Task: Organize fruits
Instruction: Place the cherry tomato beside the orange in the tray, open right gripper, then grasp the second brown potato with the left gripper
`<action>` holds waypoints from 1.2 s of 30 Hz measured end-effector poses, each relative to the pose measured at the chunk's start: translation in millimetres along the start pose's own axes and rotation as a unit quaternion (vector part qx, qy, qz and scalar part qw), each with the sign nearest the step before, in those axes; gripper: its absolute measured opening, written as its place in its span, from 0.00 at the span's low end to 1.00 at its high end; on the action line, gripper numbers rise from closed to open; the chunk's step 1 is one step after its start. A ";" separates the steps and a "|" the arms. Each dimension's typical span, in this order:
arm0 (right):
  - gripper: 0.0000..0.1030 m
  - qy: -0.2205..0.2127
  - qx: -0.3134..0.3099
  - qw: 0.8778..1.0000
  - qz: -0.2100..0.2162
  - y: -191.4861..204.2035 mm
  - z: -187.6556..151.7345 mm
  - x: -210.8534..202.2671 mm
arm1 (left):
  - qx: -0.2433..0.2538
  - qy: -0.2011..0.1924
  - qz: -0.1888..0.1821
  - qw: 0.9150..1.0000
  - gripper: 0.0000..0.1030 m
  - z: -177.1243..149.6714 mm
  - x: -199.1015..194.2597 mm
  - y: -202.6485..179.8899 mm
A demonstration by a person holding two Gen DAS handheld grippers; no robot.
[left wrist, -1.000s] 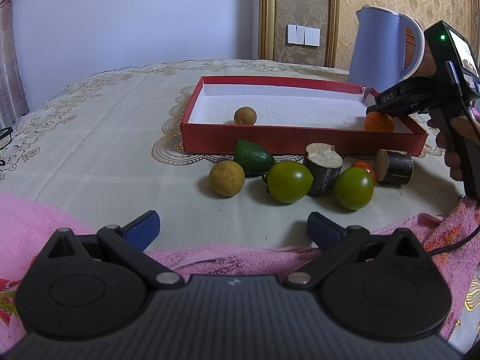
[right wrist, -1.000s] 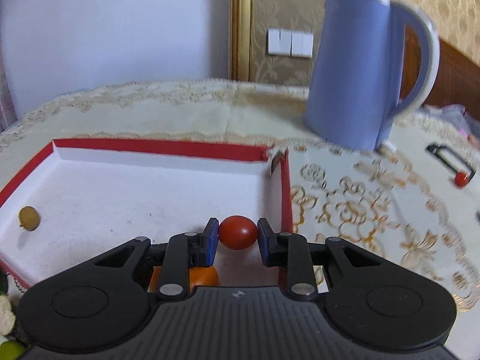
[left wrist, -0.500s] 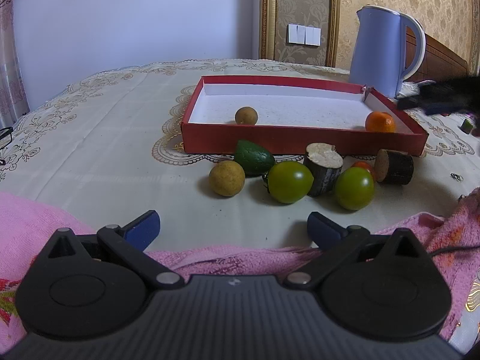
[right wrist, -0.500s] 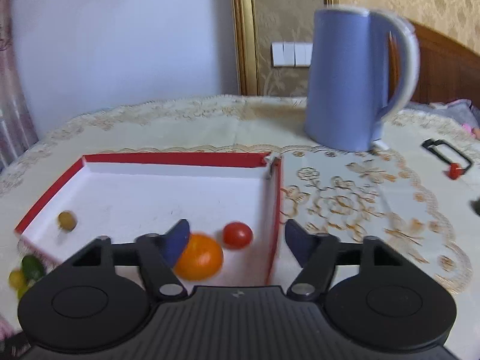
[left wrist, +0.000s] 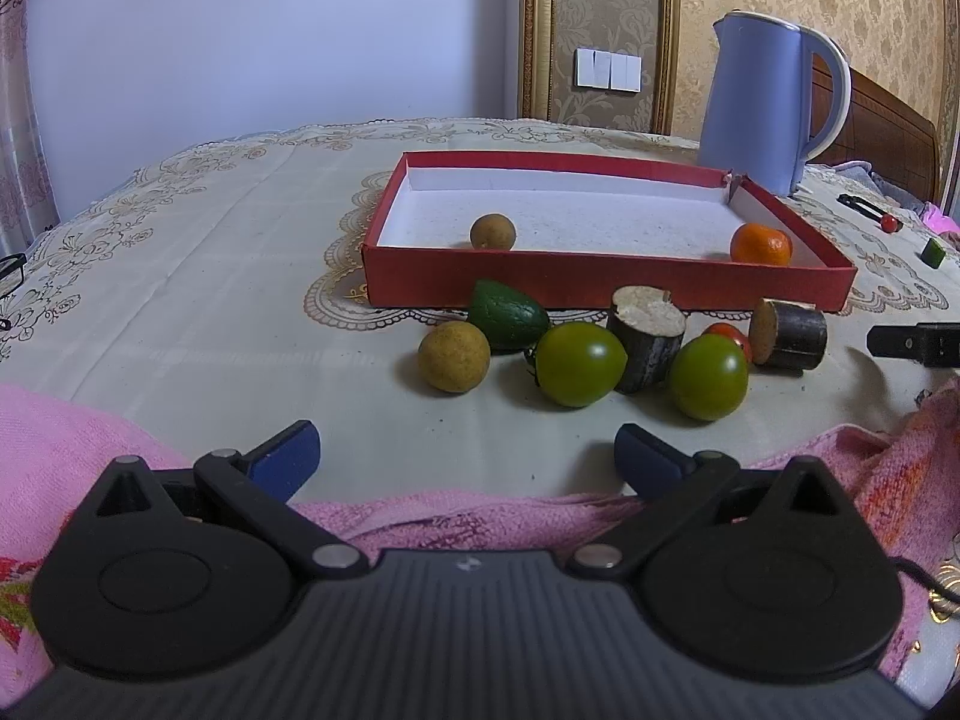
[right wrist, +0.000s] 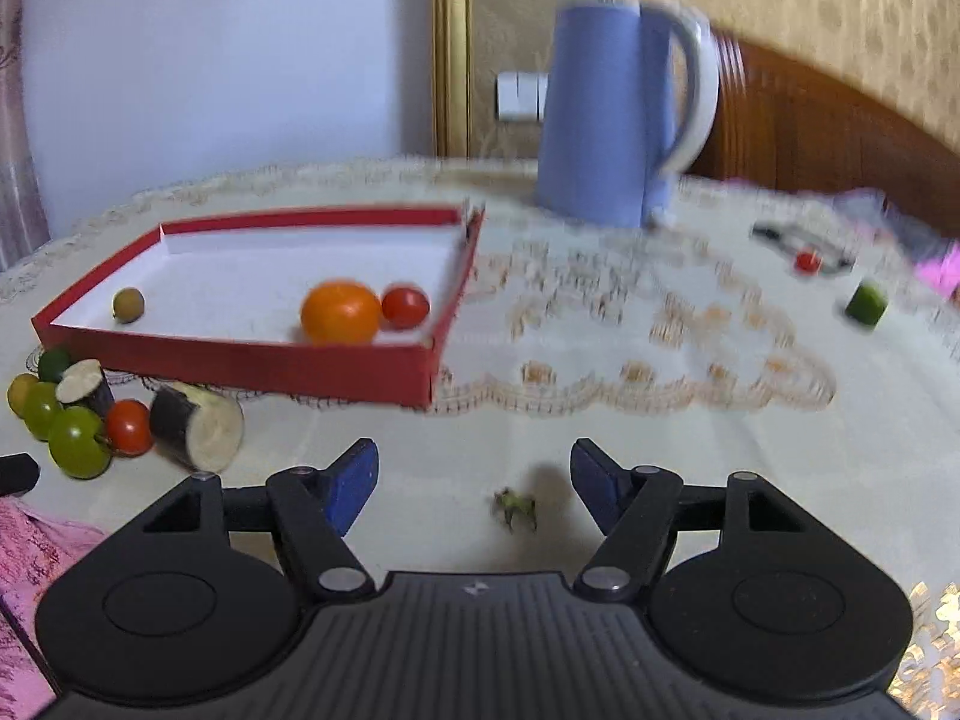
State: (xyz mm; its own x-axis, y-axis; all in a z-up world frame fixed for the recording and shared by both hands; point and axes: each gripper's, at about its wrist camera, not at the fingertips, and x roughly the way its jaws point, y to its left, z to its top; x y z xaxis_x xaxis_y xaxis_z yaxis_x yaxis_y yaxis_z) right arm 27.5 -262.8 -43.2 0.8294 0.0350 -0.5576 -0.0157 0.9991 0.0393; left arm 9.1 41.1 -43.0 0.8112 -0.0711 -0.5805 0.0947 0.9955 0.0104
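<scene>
The red tomato sits in the red box, touching the orange. My right gripper hangs over bare cloth, jaws apart and empty; my left gripper gapes wide, holding nothing.

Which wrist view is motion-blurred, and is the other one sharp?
Right wrist view: smeared sideways, worst on the kettle and the tablecloth lace, though the red box stays readable. Left wrist view: sharp throughout, green tomatoes crisp, only fisheye bending at the edges.
</scene>
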 end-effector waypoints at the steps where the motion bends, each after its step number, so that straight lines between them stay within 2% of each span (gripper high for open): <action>1: 0.69 0.003 0.012 1.000 0.006 -4.0 -1.1 0.8 | 0.000 0.000 0.000 1.000 1.00 0.3 -0.1 0.3; 4: 0.75 0.005 0.022 0.999 0.025 -8.8 -1.7 1.8 | -0.005 0.003 0.004 1.000 1.00 1.8 -0.1 0.4; 8: 0.77 0.013 -0.003 1.000 0.008 0.8 -2.4 3.5 | -0.014 0.007 0.026 1.000 1.00 6.3 -1.6 0.3; 11: 0.78 0.013 -0.004 1.000 0.009 0.6 -2.6 3.7 | -0.018 -0.001 0.049 0.999 1.00 11.1 -3.4 3.8; 14: 0.78 0.013 -0.001 1.000 0.013 -0.6 -2.5 3.6 | -0.035 -0.009 0.053 0.998 1.00 18.7 -5.5 10.5; 17: 0.79 0.013 -0.001 1.000 0.013 -0.6 -2.5 3.8 | -0.026 -0.011 0.075 0.997 1.00 26.2 -0.7 9.4; 20: 0.79 0.013 -0.001 1.000 0.013 -0.5 -2.6 3.8 | -0.023 -0.011 0.070 0.997 0.98 31.0 5.9 10.3; 22: 0.79 0.012 -0.001 1.000 0.013 -0.6 -2.6 3.7 | -0.023 -0.004 0.068 0.997 0.86 32.4 11.5 12.2; 24: 0.79 0.012 0.000 1.000 0.014 -0.9 -2.6 3.6 | -0.027 0.006 0.055 0.998 0.84 31.8 15.9 15.5; 27: 0.79 0.012 0.000 1.000 0.015 -0.7 -2.6 3.9 | -0.027 0.012 0.039 0.999 0.70 27.7 18.6 17.5; 29: 0.79 0.012 0.000 1.000 0.014 -0.6 -2.6 3.9 | -0.020 0.002 0.027 0.999 0.56 26.4 15.6 16.1; 31: 0.79 0.012 0.000 1.000 0.014 -0.7 -2.5 3.8 | -0.006 -0.005 0.012 1.000 0.33 26.1 14.2 12.8; 34: 0.79 0.012 0.000 1.000 0.015 -0.4 -2.5 4.1 | 0.008 -0.007 0.009 1.000 0.24 25.8 14.9 7.7; 36: 0.79 0.012 0.000 1.000 0.014 -0.6 -2.5 4.2 | 0.011 -0.011 0.008 1.000 0.24 24.3 14.8 5.8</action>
State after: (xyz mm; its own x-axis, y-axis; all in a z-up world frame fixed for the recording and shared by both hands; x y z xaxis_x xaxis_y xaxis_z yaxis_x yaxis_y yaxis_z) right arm 29.6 -263.2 -47.6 0.8147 0.0640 -0.5764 -0.0392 0.9977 0.0554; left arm 35.6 44.3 -31.8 0.8248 -0.0557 -0.5626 0.0936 0.9949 0.0387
